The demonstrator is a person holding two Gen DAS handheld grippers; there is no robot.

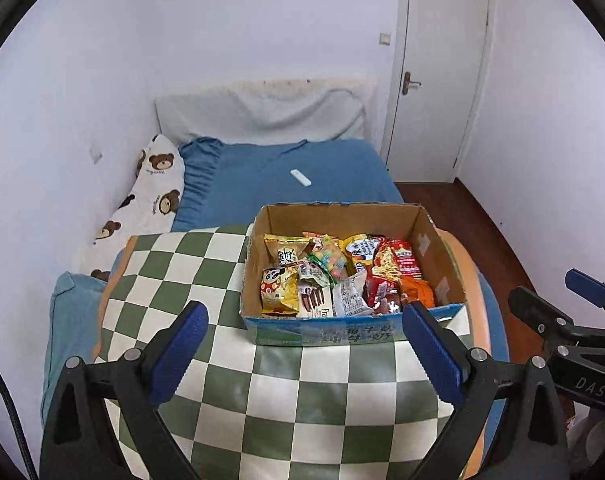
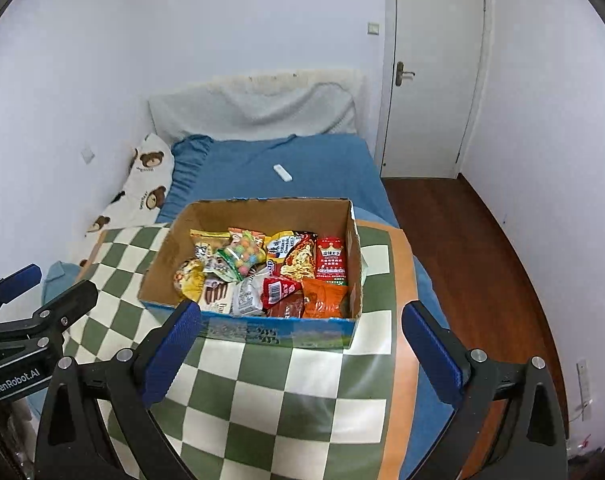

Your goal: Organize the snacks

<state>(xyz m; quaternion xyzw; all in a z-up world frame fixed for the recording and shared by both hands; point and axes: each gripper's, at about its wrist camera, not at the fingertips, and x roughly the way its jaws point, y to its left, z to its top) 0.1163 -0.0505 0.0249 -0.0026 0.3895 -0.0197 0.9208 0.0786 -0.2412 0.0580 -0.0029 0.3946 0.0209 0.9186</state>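
From the left wrist camera, the left tool (image 1: 304,338) is spread wide, its blue ribbed pads holding nothing and touching nothing above the green-and-white checkered cloth (image 1: 206,276). The cardboard box (image 1: 434,240) sits on that cloth just beyond the fingertips, toward the right fingertip, open at the top with a blue printed front panel bearing Chinese characters too distorted to read. Inside lie the snack packets (image 1: 334,276), crinkled foil and plastic: a yellow bag with a panda face (image 1: 278,286), a clear bag of coloured candy balls (image 1: 330,258), and a red packet (image 1: 402,258) with Chinese print. The right tool (image 1: 578,300) shows at the right edge, its black body lettered "DAS".

From the right wrist camera, the right tool (image 2: 300,334) is likewise wide apart and empty, hovering over the cloth (image 2: 270,392) before the box (image 2: 170,248). The red packet (image 2: 331,260) carries a crown emblem. An orange pouch (image 2: 322,298) lies at the near right corner. The left tool (image 2: 30,300) enters at the left, marked "GenRobot.AI". A white remote (image 2: 282,173) rests on the blue bed (image 2: 326,172).
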